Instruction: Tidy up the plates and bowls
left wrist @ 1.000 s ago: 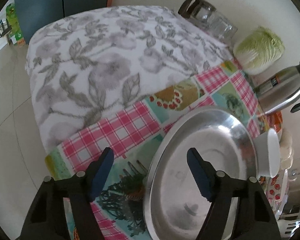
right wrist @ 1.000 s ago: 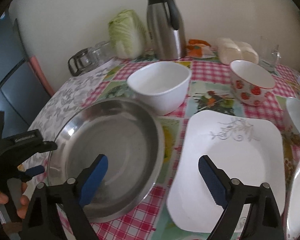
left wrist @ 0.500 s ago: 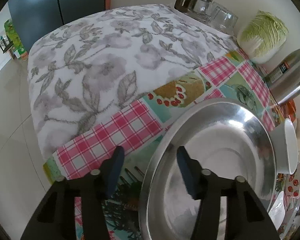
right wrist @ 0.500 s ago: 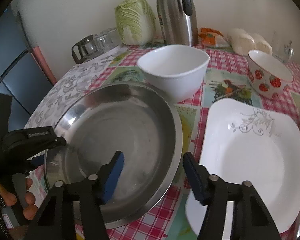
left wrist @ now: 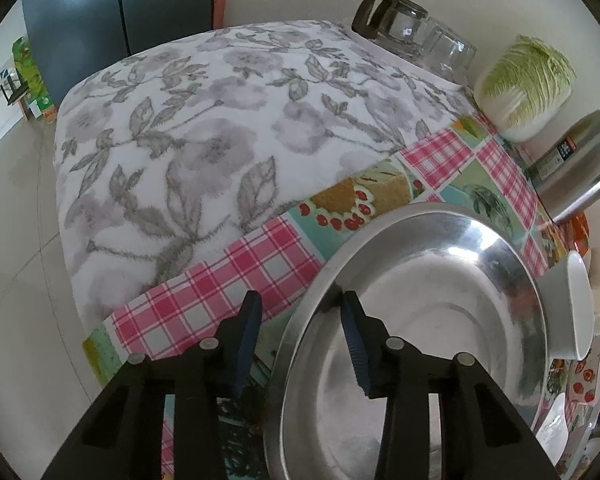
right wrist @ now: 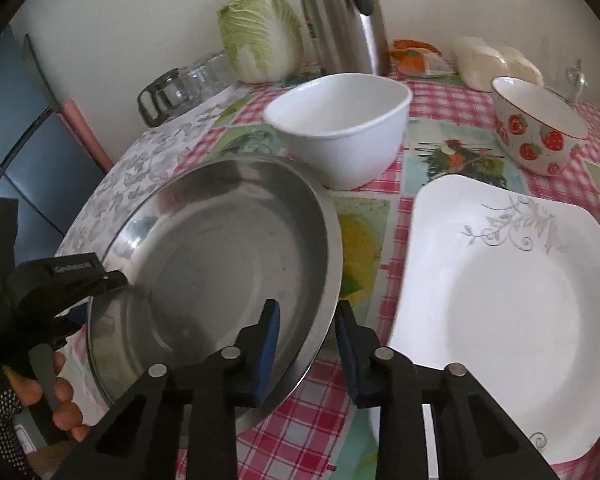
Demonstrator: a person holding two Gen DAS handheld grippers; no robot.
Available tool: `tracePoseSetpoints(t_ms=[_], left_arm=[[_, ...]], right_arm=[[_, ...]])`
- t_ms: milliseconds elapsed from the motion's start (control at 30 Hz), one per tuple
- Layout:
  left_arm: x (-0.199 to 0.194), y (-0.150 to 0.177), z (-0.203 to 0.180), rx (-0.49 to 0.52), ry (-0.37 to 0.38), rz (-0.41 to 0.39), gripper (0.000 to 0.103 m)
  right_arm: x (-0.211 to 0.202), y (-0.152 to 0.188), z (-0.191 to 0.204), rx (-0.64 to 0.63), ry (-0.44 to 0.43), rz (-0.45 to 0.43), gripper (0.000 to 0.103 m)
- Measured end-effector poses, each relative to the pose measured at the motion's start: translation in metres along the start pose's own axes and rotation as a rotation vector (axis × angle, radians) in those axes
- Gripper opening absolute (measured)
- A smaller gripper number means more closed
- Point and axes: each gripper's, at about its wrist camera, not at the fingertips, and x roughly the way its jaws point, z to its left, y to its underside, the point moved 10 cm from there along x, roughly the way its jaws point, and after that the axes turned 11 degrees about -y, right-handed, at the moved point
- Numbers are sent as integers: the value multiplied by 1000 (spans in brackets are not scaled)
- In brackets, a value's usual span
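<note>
Two grippers, left gripper (left wrist: 297, 322) and right gripper (right wrist: 306, 330), are closing astride opposite rims of the steel plate (right wrist: 219, 252) near the table's (left wrist: 227, 276) left edge; uneven pinches could tip it.

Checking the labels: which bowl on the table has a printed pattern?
The strawberry bowl, far right; the white bowl beside the steel plate is plain.

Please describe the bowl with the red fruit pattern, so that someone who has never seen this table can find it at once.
Start from the tall steel thermos jug by the wall. To its right, beyond the plain white bowl, stands the strawberry bowl, just behind the square white plate. It alone carries red strawberries on its outer wall.
</note>
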Motion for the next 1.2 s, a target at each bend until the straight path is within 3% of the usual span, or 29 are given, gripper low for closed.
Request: tracePoseSetpoints(t_ms=[133, 400, 667, 1200], left_arm=[[1, -3, 7, -24, 1, -1, 41], [2, -4, 6, -13, 3, 3, 40], [-2, -2, 12, -57, 72, 44, 31], [-19, -4, 23, -84, 94, 27, 29]], right_arm=[[4, 4, 7, -16, -13, 16, 19], [7, 5, 8, -23, -5, 19, 20], [4, 4, 17, -61, 11, 28, 20], [-17, -1, 30, -88, -11, -18, 20]])
